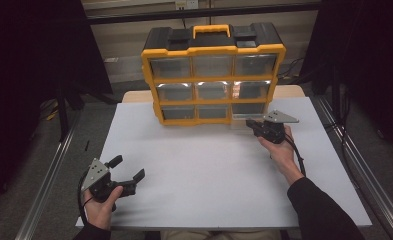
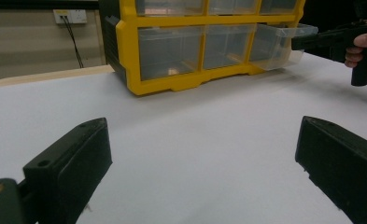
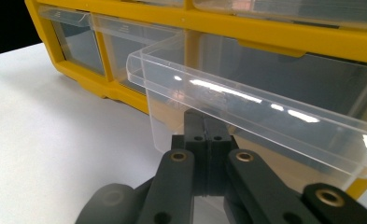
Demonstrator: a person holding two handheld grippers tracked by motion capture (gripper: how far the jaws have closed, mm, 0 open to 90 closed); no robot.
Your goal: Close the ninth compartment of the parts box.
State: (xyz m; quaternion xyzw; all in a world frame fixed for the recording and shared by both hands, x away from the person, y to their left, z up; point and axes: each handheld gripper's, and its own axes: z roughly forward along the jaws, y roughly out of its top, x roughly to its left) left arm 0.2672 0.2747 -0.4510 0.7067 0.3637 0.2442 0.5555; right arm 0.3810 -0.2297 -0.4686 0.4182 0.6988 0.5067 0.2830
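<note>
A yellow and black organiser with rows of clear drawers stands at the back of the white table. Its bottom right clear drawer is pulled partway out. My right gripper is at that drawer's front, its jaws pressed together under the lip, pinching the thin front handle. In the left gripper view the right gripper meets the drawer's front edge. My left gripper rests near the table's front left corner, jaws wide apart with nothing between them.
The other drawers are pushed in. A metal rail runs along the table's left side and another rail along its right. A wall socket sits on the wall behind. Bare white tabletop lies between the two grippers.
</note>
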